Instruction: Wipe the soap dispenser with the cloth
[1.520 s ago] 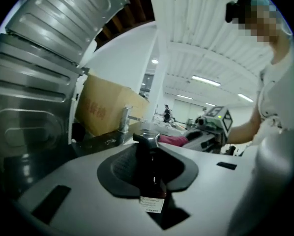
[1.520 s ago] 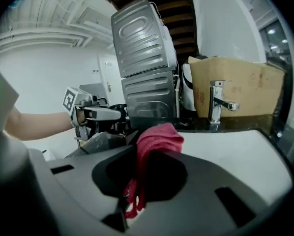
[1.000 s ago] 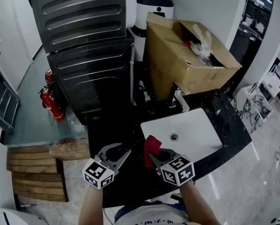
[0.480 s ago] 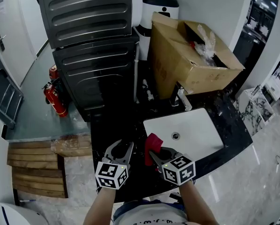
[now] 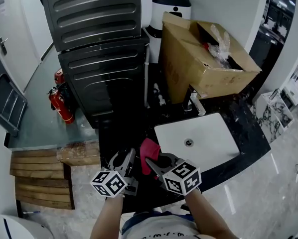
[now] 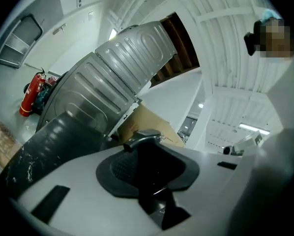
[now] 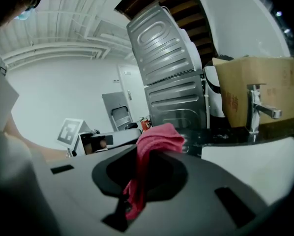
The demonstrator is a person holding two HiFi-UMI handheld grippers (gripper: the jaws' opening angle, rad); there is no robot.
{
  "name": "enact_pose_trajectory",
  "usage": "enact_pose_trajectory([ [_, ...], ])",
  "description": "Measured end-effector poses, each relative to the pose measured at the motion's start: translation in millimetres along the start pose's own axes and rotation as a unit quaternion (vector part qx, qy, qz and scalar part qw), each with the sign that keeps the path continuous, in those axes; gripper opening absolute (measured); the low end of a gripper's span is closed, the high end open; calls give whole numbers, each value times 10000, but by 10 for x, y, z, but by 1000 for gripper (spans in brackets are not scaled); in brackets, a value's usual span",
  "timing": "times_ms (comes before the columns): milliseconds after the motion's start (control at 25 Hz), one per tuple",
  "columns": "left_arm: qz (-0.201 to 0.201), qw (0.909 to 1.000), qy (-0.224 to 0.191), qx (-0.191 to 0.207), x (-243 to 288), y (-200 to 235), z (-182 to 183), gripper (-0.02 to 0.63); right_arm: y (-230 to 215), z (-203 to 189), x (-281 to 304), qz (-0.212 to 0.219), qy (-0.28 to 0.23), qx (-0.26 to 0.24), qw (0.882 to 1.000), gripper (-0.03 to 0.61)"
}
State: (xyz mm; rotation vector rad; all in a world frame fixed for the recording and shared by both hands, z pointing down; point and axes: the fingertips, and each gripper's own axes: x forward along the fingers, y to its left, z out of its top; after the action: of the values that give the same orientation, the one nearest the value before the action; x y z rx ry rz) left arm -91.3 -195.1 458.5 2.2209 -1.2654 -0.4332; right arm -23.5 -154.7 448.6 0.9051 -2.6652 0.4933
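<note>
Red cloth point(image 7: 156, 140) was clamped in the right tool point(image 5: 152, 162). Its jaws were clenched on a lower fold, so that a loose bunch stood proud of the tips as the wiping face. The left tool point(image 5: 123, 159) was clenched on the soap dispenser point(image 6: 154, 165), a dark body whose chrome pump head point(image 6: 141, 137) projected beyond the jaws. This grip left the head and upper body exposed for contact. Both tools were held close together above the front edge of the black surface point(image 5: 120, 139), toward its left corner and left of the white sink point(image 5: 209, 144), with the cloth just beside the dispenser. Whether cloth and dispenser touched could not be determined. Judged from this arrangement, the left tool steadied the dispenser while the right tool was positioned to apply the cloth.
</note>
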Motion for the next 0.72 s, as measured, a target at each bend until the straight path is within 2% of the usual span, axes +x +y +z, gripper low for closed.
enact_pose_trajectory([
  [80,54,10000,0,16,-21,16,-1,106,44,-54,90,1,197,-225,9996,49],
  [240,145,9998,-44,-101,-68,83,6,106,-5,-257,106,-163,559,-326,9978,49],
  [520,114,9999,33,-18,-66,70,6,106,-233,-650,16,-656,1122,-125,9914,49],
  [600,117,9999,66,9,-62,66,9,106,-255,-643,-11,-709,1087,-76,9915,49],
  [720,127,9999,108,-3,-57,70,6,106,-295,-444,-60,-765,667,52,9948,49],
])
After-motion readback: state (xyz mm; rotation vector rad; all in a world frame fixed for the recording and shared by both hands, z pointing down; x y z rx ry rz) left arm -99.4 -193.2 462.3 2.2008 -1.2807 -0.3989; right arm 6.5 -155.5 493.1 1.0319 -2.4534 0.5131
